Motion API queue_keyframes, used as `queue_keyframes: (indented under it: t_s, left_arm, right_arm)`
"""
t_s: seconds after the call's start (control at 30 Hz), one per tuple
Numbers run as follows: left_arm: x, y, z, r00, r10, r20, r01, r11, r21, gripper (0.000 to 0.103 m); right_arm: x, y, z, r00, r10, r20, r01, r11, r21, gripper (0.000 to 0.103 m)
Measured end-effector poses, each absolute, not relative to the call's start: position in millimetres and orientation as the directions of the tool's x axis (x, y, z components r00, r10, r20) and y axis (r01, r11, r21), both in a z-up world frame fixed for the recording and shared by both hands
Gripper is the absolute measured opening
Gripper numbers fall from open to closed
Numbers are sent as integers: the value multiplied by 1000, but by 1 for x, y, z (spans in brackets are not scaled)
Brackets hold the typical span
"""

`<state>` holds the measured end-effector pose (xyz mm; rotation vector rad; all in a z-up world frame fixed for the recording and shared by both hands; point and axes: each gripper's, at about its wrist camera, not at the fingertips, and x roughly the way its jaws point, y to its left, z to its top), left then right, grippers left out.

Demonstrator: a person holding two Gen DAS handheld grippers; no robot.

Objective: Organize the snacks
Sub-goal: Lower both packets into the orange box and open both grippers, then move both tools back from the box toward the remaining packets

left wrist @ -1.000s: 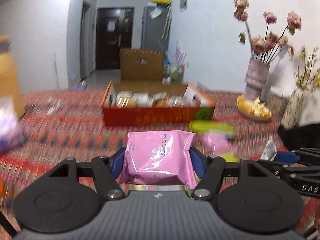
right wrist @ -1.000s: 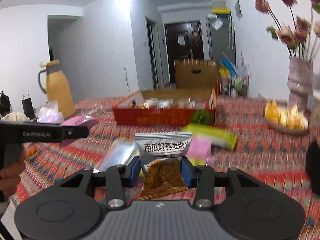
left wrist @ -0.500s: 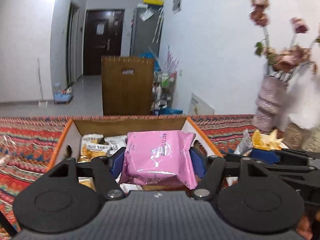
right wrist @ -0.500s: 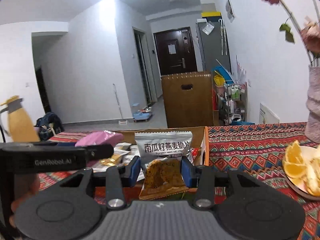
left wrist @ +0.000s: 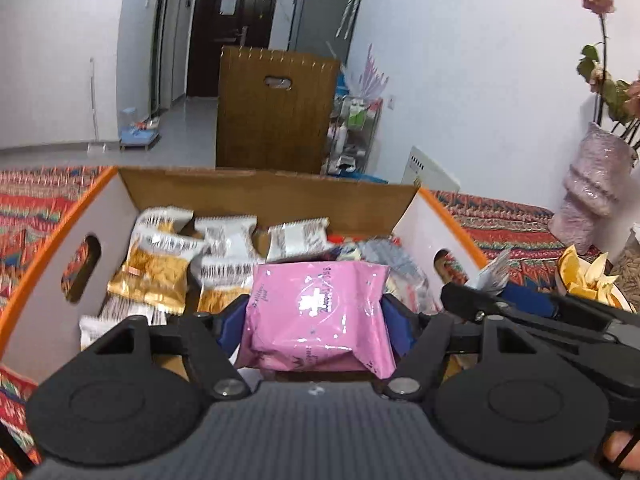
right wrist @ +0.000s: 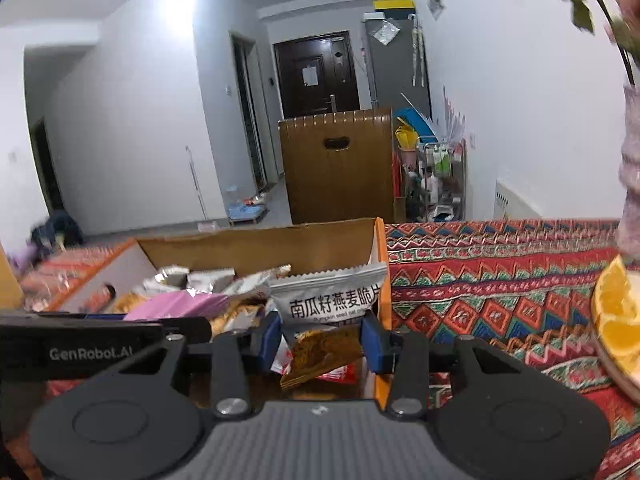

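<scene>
Two snacks over the box, not dropped yet

The left gripper [left wrist: 316, 316], jaws starting to spread, carries a pink packet [left wrist: 318, 312]; the right gripper [right wrist: 322, 340] pinches an oat crisp packet [right wrist: 326, 308]. Both hang above the cardboard box [left wrist: 260, 190], which has many snacks inside.

You cannot see the lower part of the box [left wrist: 100, 208], because the left gripper [left wrist: 316, 316] and its pink pack [left wrist: 320, 312] cover it. In the right view the vase [right wrist: 630, 184] and the orange slices [right wrist: 616, 312] are cut by the picture's edge. The far left table [right wrist: 60, 276] is blurred there.
</scene>
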<state>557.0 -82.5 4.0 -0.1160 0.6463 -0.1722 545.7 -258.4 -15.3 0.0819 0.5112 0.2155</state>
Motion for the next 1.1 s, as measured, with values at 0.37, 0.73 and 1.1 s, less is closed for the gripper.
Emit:
queue_keyframes:
  t_s: [0.37,0.73,1.1]
  left_arm:
    - [551,-97,0,732,-304,-610,235,953,-193,84]
    - [496,-59,56,813,-243,-529,210,970,-123,93]
    - [344,-9,102,885,-161,-438,181,984,2,96]
  right_arm:
    - [537,-277,22,862,287,-417,-215,954,210,86]
    - [503,-291,64,881,302,-364,-236,948,214,86]
    - [389,-281,94,873,342,-347,-321,940,118,86]
